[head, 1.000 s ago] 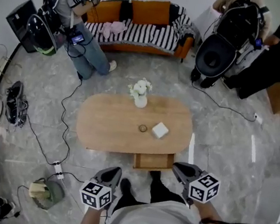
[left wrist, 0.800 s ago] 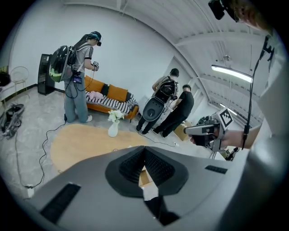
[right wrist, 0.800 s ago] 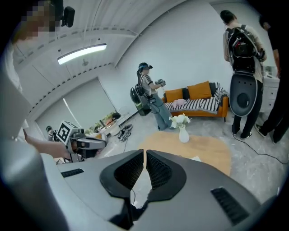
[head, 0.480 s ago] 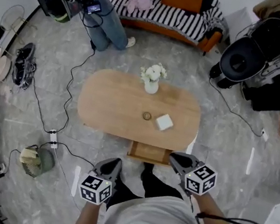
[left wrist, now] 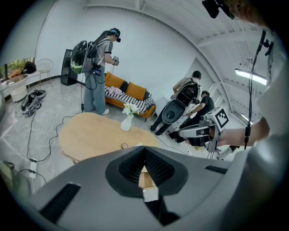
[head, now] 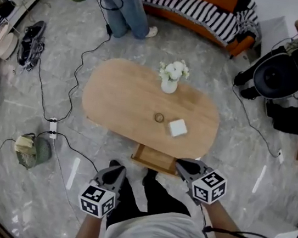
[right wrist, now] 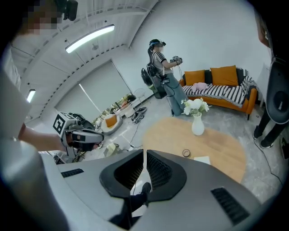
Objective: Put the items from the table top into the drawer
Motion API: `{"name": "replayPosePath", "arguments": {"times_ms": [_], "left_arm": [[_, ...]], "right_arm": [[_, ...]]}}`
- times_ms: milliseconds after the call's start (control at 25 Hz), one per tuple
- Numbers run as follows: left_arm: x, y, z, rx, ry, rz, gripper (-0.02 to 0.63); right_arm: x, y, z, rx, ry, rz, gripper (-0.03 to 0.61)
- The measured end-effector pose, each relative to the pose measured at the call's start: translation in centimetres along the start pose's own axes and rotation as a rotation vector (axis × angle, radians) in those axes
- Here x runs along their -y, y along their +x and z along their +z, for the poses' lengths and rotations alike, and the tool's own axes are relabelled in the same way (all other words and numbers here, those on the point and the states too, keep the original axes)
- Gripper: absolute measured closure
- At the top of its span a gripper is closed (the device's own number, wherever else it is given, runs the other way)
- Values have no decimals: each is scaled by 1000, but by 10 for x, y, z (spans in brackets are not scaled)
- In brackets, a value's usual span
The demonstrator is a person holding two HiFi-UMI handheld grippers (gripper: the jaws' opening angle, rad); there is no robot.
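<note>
An oval wooden table (head: 118,100) carries a vase of white flowers (head: 170,79), a small ring (head: 159,118) and a white square box (head: 177,128). Under its near edge a shallow wooden drawer (head: 153,157) stands pulled out. My left gripper (head: 114,171) hangs shut and empty over the floor, short of the table. My right gripper (head: 182,165), shut and empty, is at the drawer's right corner. The left gripper view shows closed jaws (left wrist: 144,151), with the table (left wrist: 90,135) and the vase (left wrist: 127,122) beyond. The right gripper view shows closed jaws (right wrist: 144,155), the ring (right wrist: 186,153) and the box (right wrist: 202,159).
A person with a backpack rig (head: 127,7) stands beyond the table by an orange sofa with a striped blanket (head: 210,8). A black stroller (head: 283,77) is at the right. Cables and a power strip (head: 52,127) cross the marble floor on the left, near shoes (head: 30,42).
The head view has tilted down and come closer, so the table and drawer sit nearer to both grippers. Both grippers have sunk and edged toward the table's near edge, jaws still shut.
</note>
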State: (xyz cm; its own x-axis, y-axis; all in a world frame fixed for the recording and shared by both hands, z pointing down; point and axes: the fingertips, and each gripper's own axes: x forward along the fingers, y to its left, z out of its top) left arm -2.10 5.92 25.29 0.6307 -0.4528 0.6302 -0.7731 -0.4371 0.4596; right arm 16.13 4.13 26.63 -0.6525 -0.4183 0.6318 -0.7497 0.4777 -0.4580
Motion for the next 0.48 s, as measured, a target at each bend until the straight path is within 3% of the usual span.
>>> {"name": "replayPosePath", "arguments": {"times_ms": [480], "left_arm": [[-39,38,-21,-22,-41,41,612]], "right_arm": [[34,68,-20,-97,-28,63,537]]}}
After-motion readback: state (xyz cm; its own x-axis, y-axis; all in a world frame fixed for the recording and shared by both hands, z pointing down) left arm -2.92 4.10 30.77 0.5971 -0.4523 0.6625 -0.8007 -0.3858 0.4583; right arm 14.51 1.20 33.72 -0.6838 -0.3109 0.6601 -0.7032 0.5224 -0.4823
